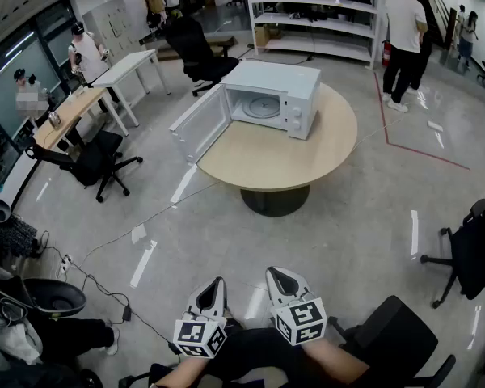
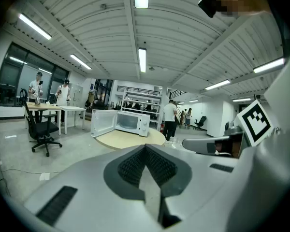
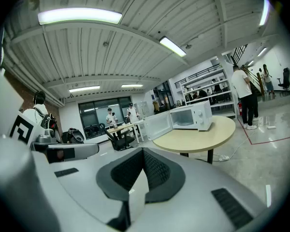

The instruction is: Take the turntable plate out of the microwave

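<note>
A white microwave (image 1: pixel 284 95) stands on a round wooden table (image 1: pixel 259 156) well ahead of me, its door (image 1: pixel 199 124) swung wide open to the left. The cavity (image 1: pixel 254 105) is lit, but the turntable plate inside is too small to make out. My left gripper (image 1: pixel 217 284) and right gripper (image 1: pixel 278 276) are held side by side low in the head view, far short of the table, both shut and holding nothing. The left gripper view shows shut jaws (image 2: pixel 146 150) with the microwave (image 2: pixel 131 122) far off. In the right gripper view, that gripper (image 3: pixel 143 152) is also shut, with the microwave (image 3: pixel 190 117) in the distance.
Black office chairs stand at the left (image 1: pixel 93 158), behind the table (image 1: pixel 196 51) and at the right (image 1: pixel 471 253). Another chair (image 1: pixel 396 338) is near my right arm. Cables (image 1: pixel 89 277) trail over the floor at left. A person (image 1: pixel 404 39) stands by the shelving (image 1: pixel 315 14).
</note>
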